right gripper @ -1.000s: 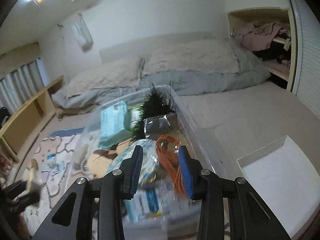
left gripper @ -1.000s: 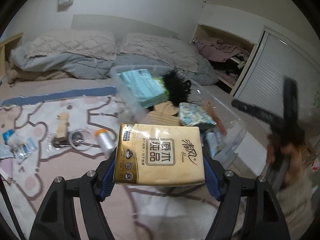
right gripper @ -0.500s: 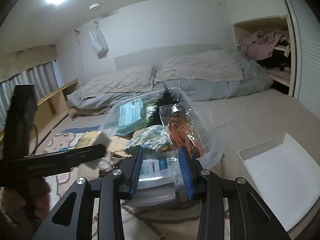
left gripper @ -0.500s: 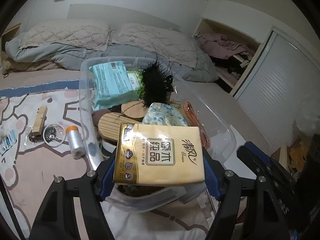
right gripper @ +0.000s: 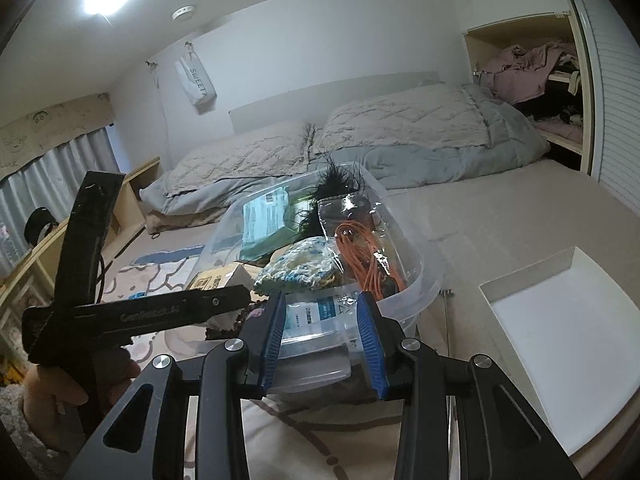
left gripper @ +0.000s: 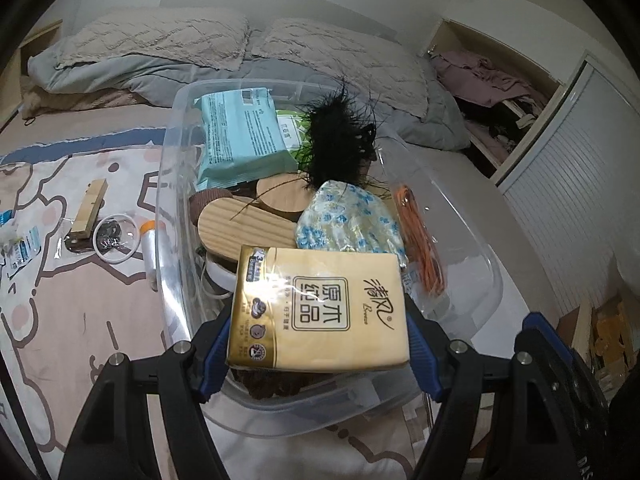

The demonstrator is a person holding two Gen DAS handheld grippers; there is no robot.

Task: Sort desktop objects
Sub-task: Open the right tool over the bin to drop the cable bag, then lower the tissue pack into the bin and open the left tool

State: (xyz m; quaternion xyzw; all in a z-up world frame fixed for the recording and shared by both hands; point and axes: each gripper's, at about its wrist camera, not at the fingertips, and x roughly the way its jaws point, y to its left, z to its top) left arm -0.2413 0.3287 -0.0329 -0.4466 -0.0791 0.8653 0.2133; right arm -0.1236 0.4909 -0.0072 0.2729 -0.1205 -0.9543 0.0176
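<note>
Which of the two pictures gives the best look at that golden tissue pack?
The left wrist view: the golden tissue pack fills the foreground, label readable, clamped in the left tongs. The right wrist view shows only a corner of it behind the tool.

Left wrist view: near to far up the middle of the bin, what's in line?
left gripper → gold tissue pack clamped in it → blue floral pouch → black feather tuft → far rim of the clear bin → bed pillows.
</note>
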